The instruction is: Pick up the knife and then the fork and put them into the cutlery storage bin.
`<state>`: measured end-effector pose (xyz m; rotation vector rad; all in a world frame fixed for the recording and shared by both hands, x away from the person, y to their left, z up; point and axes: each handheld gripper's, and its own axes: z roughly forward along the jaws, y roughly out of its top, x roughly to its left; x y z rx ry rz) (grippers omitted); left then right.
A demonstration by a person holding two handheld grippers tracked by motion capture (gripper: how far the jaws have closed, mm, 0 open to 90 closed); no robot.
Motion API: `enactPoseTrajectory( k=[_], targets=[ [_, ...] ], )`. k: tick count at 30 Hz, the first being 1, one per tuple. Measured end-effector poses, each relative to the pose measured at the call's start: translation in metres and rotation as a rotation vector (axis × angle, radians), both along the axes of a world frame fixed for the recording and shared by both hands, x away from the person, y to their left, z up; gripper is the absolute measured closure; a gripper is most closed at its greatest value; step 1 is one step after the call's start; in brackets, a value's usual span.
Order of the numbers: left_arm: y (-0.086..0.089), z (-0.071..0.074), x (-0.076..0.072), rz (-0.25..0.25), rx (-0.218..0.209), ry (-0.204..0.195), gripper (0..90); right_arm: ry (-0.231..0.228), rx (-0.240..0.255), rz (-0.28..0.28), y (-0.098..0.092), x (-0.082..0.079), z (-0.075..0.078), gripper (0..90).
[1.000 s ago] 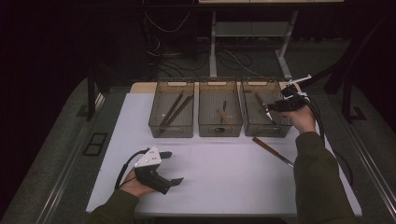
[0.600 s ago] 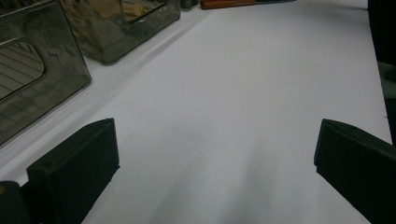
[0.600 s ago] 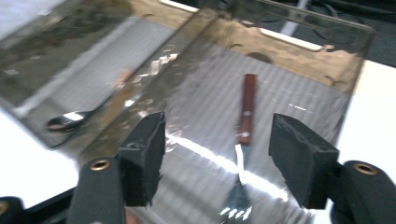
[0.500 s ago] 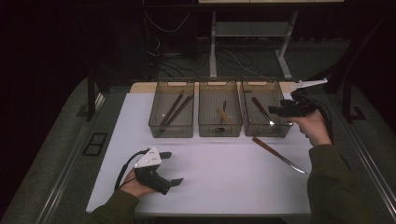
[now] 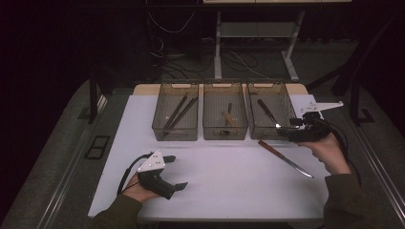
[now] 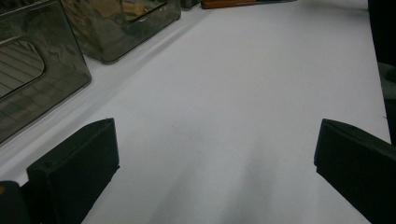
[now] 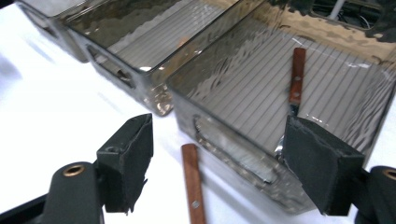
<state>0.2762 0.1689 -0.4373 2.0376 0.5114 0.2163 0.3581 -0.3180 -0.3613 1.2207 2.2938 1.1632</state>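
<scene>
The right claw (image 5: 286, 128) hangs at the near right corner of the right bin (image 5: 270, 98). Its jaws have just been opening and now stand wide, with nothing between them. One wooden-handled knife (image 5: 267, 112) lies inside that bin. A second knife (image 5: 285, 159) lies on the white worktop (image 5: 224, 176) just before the bin. The left claw (image 5: 174, 172) rests on the worktop, wide open and empty.

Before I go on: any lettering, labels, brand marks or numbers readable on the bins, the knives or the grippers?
None readable.
Three smoky bins: no labels.
Knife on the table and knife in the right bin: bare wooden handles with rivets, no marks.
Left gripper and right gripper: plain plates, no print.
</scene>
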Motion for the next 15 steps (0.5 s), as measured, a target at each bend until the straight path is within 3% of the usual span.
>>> enactPoseTrajectory(
  k=[3, 8, 15],
  targets=[
    [0.0, 0.0, 0.0, 0.001, -0.001, 0.0, 0.0, -0.006, 0.008, 0.013, 0.001, -0.008, -0.005, 21.8],
    [0.0, 0.0, 0.0, -0.002, 0.004, -0.001, 0.0, 0.011, -0.021, 0.028, 0.002, -0.015, -0.015, 20.8],
    [0.0, 0.0, -0.001, 0.0, 0.007, 0.003, 0.0, 0.076, -0.124, 0.04, 0.005, -0.015, -0.026, 21.8]
  ],
)
